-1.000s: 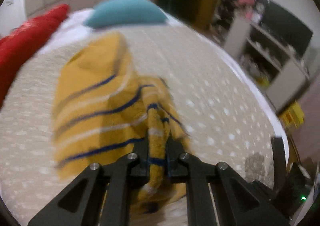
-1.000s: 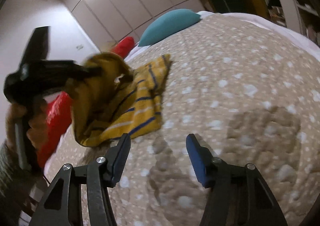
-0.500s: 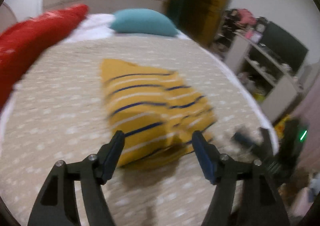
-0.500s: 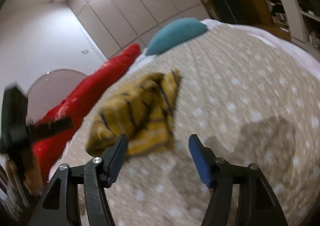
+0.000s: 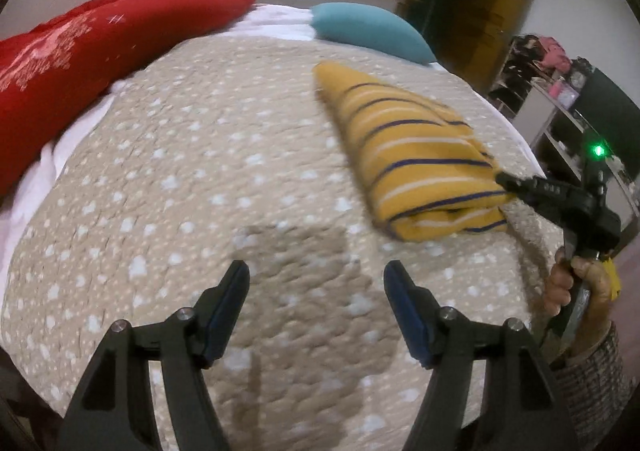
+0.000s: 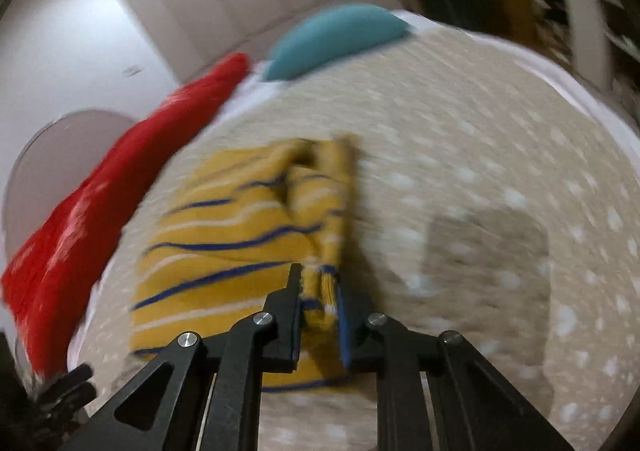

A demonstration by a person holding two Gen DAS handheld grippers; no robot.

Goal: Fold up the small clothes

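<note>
Left gripper is wide open, nothing between the blue-padded fingers, hovering over bare bedspread with its shadow on the quilt just ahead. Yellow striped garment lies folded into a compact bundle on the beige dotted bedspread, to the right and farther out from the left gripper, well apart from it. Right gripper is clamped on the garment's near right edge; bunched yellow fabric with blue and white stripes fills the narrow gap between its jaws. In the left wrist view the right gripper comes in from the right, tips touching the bundle's near right corner, with the person's right hand on the handle and a green LED lit on the unit. Red pillow runs along the far left of the bed, teal pillow at the far end, just beyond the garment. Shelving with clutter stands off the right side of the bed. Right wrist view is motion blurred, so fold details on the garment's far edge aren't readable.
</note>
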